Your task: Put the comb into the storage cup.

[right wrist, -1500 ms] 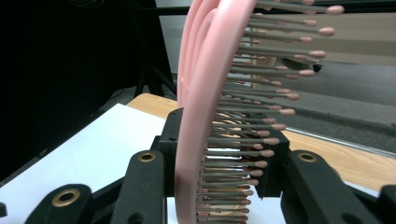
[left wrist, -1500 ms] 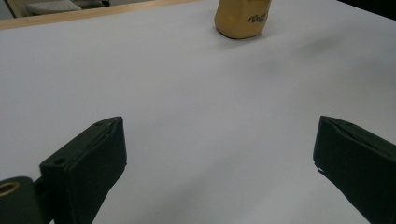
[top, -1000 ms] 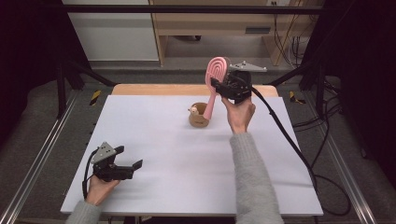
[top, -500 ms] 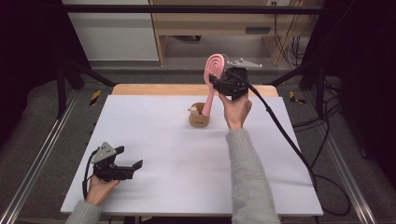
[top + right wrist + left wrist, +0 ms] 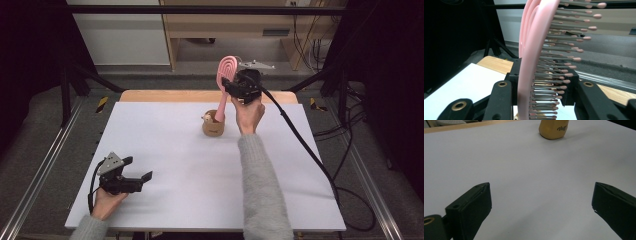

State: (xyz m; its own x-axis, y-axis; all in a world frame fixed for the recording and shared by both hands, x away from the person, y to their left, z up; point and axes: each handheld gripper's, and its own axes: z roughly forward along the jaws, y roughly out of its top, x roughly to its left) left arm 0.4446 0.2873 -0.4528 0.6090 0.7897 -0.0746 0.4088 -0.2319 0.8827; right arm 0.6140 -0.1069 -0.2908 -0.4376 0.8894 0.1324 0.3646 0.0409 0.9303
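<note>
A pink hairbrush (image 5: 226, 75) stands nearly upright, its handle reaching down into a tan cup (image 5: 213, 126) at the middle back of the white table. My right gripper (image 5: 229, 86) is shut on the brush's head from the right. In the right gripper view the brush (image 5: 534, 50) rises between the jaws of that gripper (image 5: 541, 85), bristles pointing right. My left gripper (image 5: 137, 170) lies low at the table's front left, open with nothing in it. The left gripper view looks between the spread jaws of that gripper (image 5: 541, 202) at bare table, with the cup (image 5: 553, 128) far ahead.
The white table top (image 5: 175, 165) sits on a wooden board (image 5: 165, 96) that shows along the back edge. A black cable (image 5: 300, 140) trails from the right gripper off the right side. Metal rails run along both sides.
My right gripper and the brush have shifted slightly to the left over the cup. The left gripper has stayed where it was.
</note>
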